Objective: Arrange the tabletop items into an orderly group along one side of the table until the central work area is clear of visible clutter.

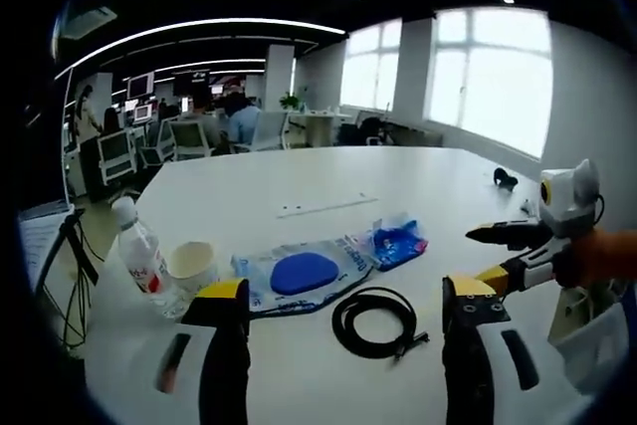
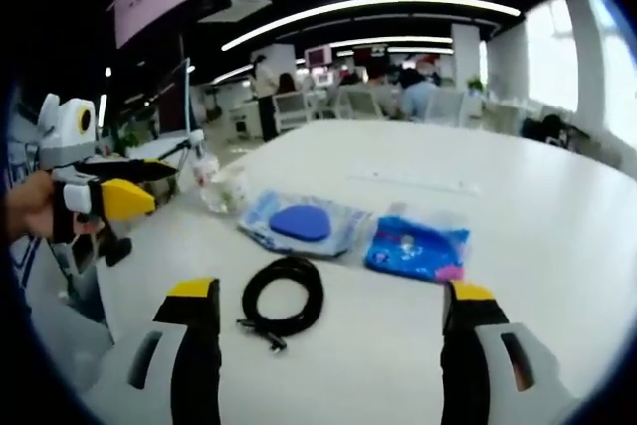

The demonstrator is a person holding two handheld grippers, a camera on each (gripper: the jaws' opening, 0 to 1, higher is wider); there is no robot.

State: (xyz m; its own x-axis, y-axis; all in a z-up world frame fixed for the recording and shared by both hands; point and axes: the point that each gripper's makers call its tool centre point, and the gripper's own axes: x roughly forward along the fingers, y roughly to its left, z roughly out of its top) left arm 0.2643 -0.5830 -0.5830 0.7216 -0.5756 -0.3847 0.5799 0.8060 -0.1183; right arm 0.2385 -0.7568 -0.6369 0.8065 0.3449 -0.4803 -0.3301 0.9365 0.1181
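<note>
Worktop (image 1: 328,186) (image 2: 557,196): white, wide, rounded at the edges; items gathered toward the near side.
Clear packet with blue pad (image 1: 299,274) (image 2: 299,223): flat on the worktop, between the paper cup and the blue packet.
Blue packet (image 1: 398,242) (image 2: 418,246): crinkled, lying just beside the clear packet, touching or overlapping its end.
Black cable (image 1: 374,320) (image 2: 284,295): coiled in a loop, near the front of the packets, apart from them; plug end pointing outward.
Water bottle (image 1: 141,256) (image 2: 204,174): clear, white cap, red label, upright near the worktop edge, just beside the paper cup.
Paper cup (image 1: 192,266) (image 2: 231,189): white, upright, between bottle and clear packet.
Left tool (image 1: 343,306) (image 2: 159,186): yellow-tipped jaws spread wide, nothing between them, hovering over the cable side of the worktop.
Right tool (image 2: 328,301) (image 1: 488,256): jaws parted, empty, held above the worktop near the cable.
Small dark object (image 1: 506,179): far on the worktop, well apart from the rest; too small to identify.
</note>
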